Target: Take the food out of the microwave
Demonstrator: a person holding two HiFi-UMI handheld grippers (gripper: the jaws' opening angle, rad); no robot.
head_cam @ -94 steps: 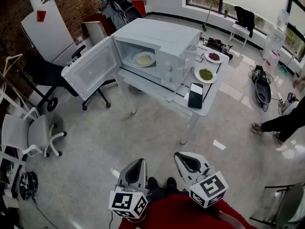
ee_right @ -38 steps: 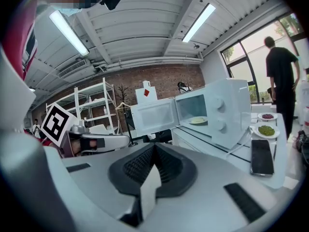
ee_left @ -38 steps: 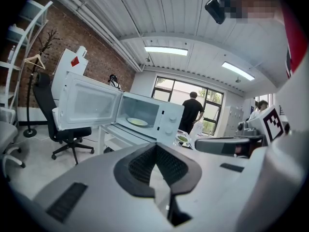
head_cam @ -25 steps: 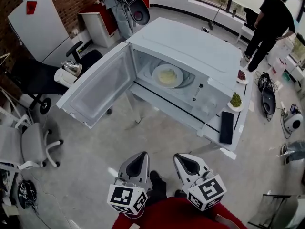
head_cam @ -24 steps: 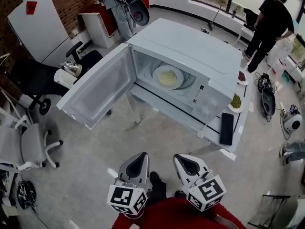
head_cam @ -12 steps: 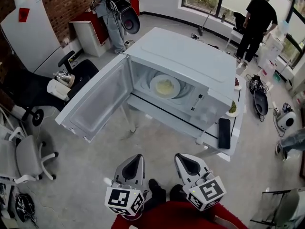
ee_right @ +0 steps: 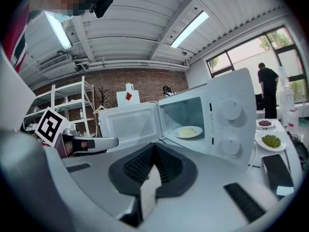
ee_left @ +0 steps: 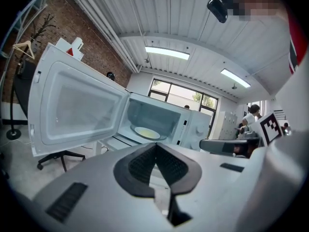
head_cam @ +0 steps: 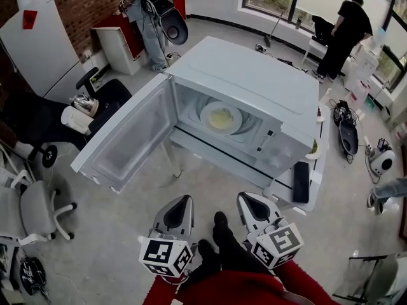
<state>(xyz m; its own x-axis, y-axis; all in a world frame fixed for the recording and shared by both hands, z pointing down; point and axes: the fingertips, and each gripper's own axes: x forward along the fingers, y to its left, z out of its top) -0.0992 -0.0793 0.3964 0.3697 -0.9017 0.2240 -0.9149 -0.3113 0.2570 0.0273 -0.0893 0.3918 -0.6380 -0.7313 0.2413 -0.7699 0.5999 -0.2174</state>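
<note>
A white microwave stands on a table, its door swung wide open to the left. Inside rests a white plate of pale yellow food, which also shows in the left gripper view and the right gripper view. Both grippers hang low in the head view, well short of the microwave. My left gripper is shut with nothing in it. My right gripper is shut and empty too.
A black phone lies on the table right of the microwave, beside a plate of green food and a plate of red food. Office chairs stand at left. One person stands by the windows, another at the back.
The microwave has grown larger and nearer in the head view since the earliest frame. A foot now shows between the grippers. The person in black has shifted right. Both grippers stay shut.
</note>
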